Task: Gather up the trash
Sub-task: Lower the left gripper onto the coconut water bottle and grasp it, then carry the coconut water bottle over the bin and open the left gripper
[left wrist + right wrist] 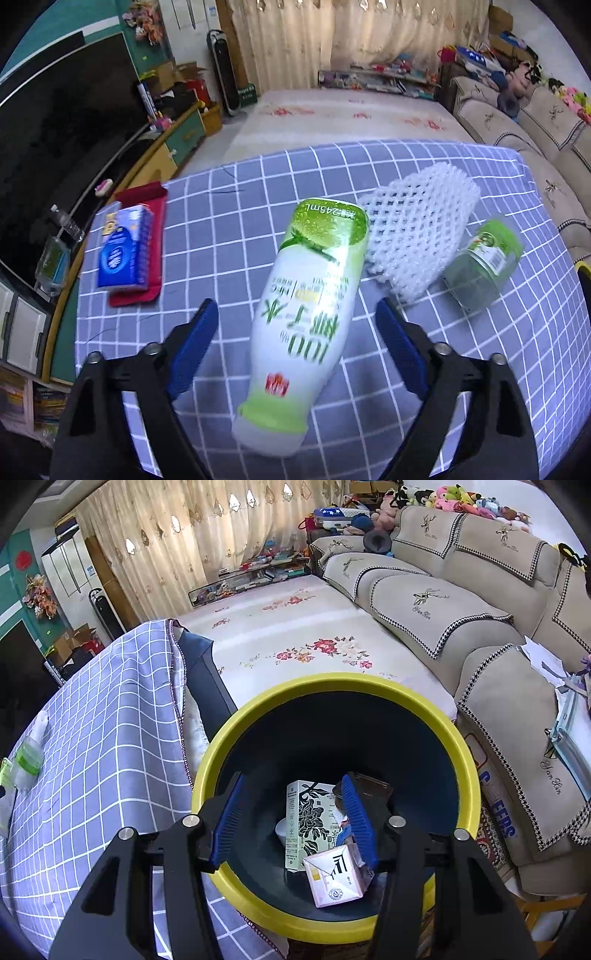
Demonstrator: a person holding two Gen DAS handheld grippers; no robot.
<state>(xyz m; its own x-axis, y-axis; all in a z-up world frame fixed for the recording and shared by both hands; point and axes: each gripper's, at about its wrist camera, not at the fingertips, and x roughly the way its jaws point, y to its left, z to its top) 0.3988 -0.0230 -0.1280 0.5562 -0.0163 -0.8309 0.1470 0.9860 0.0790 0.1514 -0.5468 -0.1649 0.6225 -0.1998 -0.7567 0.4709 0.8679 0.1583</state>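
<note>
Two views show one checked tabletop (288, 177) from either side. On its left edge, in the left wrist view, a blue tissue pack (123, 251) lies on a red cloth (147, 243). Right of that, the left gripper (297, 314) hovers over a white-and-green drink bottle (306, 321) lying on its side, cap end toward the camera. Its blue fingers (192, 350) stand spread on either side of the bottle, clear gaps showing between pads and plastic. Just beyond the bottle's far end lies a white foam net sleeve (417, 229), and right of the sleeve a small green-labelled jar (484, 258) rests on its side.

In the right wrist view, the tabletop's cloth hangs at left. Beside it stands a yellow-rimmed dark bin (332, 686). The right gripper (291, 819) hangs over the bin's mouth, its fingers (229, 819) parted about halfway with nothing pinched between them. Down inside the bin lie a floral-printed carton (306, 823) and, nearer, a small pink-white box (336, 878). A beige sofa (480, 627) fills the right side.
</note>
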